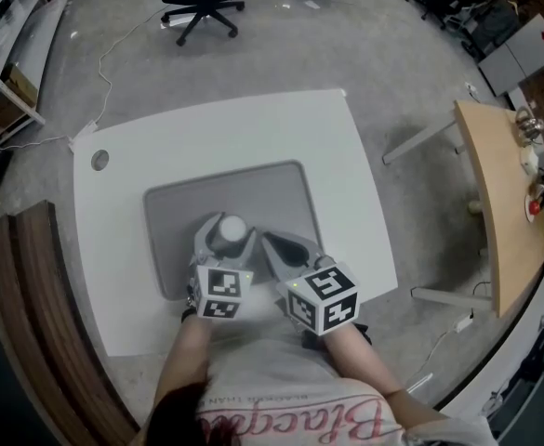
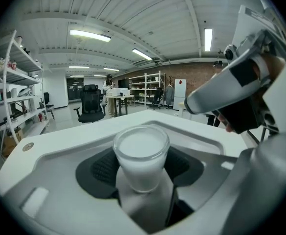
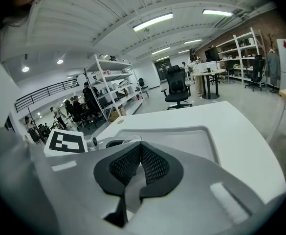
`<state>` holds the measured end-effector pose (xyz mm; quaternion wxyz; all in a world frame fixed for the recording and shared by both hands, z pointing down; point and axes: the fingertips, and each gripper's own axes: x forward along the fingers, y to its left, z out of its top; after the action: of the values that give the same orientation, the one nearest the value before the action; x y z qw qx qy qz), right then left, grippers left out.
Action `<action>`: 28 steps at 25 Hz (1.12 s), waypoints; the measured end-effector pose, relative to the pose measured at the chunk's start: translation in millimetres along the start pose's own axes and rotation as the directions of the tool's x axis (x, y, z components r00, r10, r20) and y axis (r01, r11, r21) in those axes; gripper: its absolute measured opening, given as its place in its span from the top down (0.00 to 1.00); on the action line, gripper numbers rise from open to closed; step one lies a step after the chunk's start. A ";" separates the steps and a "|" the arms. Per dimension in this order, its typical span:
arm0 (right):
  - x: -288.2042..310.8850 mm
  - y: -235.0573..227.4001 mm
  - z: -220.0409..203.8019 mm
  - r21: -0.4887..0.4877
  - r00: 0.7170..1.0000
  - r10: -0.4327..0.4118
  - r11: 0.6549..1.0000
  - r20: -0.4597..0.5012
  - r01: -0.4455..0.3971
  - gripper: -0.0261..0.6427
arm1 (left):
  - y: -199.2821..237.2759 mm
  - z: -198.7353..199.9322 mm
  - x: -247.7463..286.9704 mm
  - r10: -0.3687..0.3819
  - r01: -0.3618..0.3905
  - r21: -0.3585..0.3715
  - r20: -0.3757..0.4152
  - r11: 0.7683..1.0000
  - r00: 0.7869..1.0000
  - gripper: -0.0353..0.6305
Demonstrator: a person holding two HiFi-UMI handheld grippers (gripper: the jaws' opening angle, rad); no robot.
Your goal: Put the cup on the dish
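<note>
Cup pinched in the left one, hovering over the dish

The left hand-held gripper (image 2: 141, 173) has its pads clamped on the sides of the cup (image 2: 141, 148), which sits upright over the near end of the grey dish (image 1: 281, 179). I can't tell if the base touches yet. The right hand-held gripper (image 3: 140, 163) is pressed together on nothing, just beside it, with the white worktop (image 1: 206, 128) all around. My worry: let go before the base is flat and the cup tips. It could also land on the raised near rim, or the right one could bump it.
</note>
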<state>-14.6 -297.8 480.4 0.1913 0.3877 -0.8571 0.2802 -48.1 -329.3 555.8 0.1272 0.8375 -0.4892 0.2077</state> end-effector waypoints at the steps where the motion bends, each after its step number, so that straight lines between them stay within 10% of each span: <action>1: -0.2 -0.4 -0.2 0.002 1.000 -0.001 1.000 -0.001 0.001 0.96 | -0.3 0.7 0.3 -0.005 0.005 -0.004 -0.004 1.000 1.000 0.55; 17: 6.4 -3.6 9.5 0.001 1.000 -0.001 1.000 0.028 0.001 0.96 | 5.8 -0.3 13.8 0.006 -0.003 0.051 -0.058 0.999 0.998 0.54; 28: 6.3 0.2 16.2 -0.009 0.999 0.014 1.000 0.046 -0.014 0.96 | 11.5 12.0 6.7 -0.069 0.066 -0.036 -0.105 0.997 0.992 0.17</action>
<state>-20.5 -311.5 471.3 0.1712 0.3871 -0.8652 0.2687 -52.5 -345.1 548.5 0.1734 0.8392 -0.4563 0.2397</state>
